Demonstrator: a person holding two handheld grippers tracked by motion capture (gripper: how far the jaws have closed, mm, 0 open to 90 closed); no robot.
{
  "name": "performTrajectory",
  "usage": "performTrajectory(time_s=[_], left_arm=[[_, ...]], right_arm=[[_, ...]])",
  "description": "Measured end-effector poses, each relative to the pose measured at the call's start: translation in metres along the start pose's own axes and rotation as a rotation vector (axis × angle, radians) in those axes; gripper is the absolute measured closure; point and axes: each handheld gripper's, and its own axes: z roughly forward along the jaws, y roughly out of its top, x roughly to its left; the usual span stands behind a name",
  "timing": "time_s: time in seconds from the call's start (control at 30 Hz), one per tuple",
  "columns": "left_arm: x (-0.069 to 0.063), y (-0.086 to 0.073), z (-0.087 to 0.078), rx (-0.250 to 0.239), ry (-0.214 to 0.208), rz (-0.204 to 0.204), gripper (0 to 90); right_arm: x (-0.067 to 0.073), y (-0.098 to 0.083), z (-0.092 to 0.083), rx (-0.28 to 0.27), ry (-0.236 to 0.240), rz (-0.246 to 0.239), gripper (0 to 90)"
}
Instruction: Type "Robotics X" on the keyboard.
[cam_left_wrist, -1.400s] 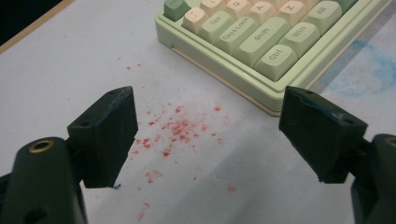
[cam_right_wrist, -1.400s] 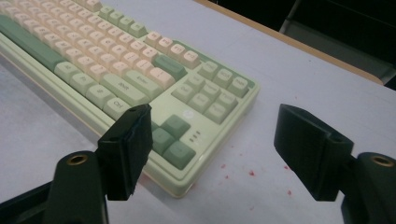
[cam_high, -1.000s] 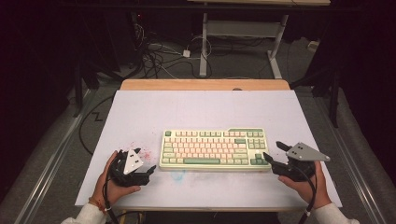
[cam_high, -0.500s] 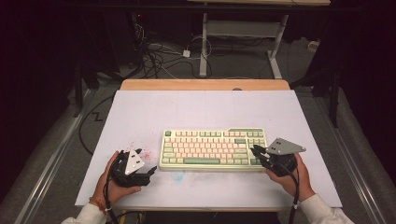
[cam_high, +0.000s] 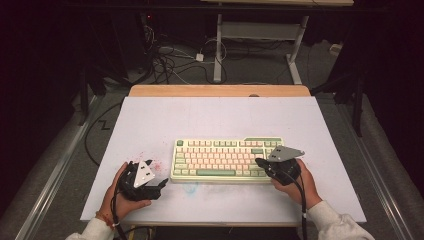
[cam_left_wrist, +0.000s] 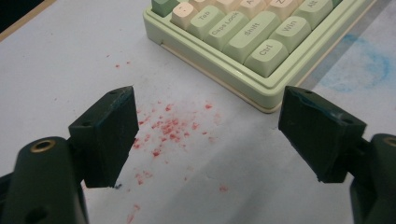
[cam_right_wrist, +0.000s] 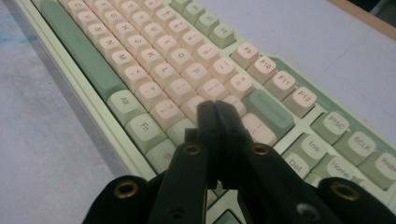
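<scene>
A green and cream keyboard (cam_high: 227, 159) is laid flat on the white desk (cam_high: 220, 120), near its front edge and roughly midway across. The right tongs (cam_high: 261, 162) are held over the keyboard's right end, with their tips above the keys there; whether a key is touched cannot be told. Their jaws have just been closing and are now pressed together, with nothing between them, as is seen in the right gripper view (cam_right_wrist: 215, 109). The left tongs (cam_high: 161, 184) are held low over the desk just beside the keyboard's left front corner, apart from it. Their jaws are spread wide and nothing is gripped; in the left gripper view (cam_left_wrist: 205, 126) red specks (cam_left_wrist: 166, 130) on the desk are seen between them.
</scene>
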Motion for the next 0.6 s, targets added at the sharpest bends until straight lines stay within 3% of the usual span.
performTrajectory(time_s=[0.23,0.33,0.43,0.53,0.6], left_arm=[[0.001,0.001,-0.002,-0.018,-0.008,-0.011,18.9],[0.004,0.004,-0.006,-0.045,-0.034,-0.028,22.2],[0.007,0.009,-0.012,-0.081,-0.057,-0.07,23.2],[0.009,0.016,-0.014,-0.096,-0.058,-0.097,32.9],[0.01,0.024,-0.012,-0.077,-0.054,-0.105,42.1]], right_arm=[[0.0,-0.006,0.008,0.035,0.004,0.003,90.0],[0.002,-0.01,0.009,0.027,-0.009,0.01,90.0],[0.004,-0.013,0.007,0.018,-0.018,0.015,90.0],[0.003,-0.014,0.007,0.016,-0.017,0.019,90.0],[0.003,-0.014,0.007,0.015,-0.018,0.02,90.0]])
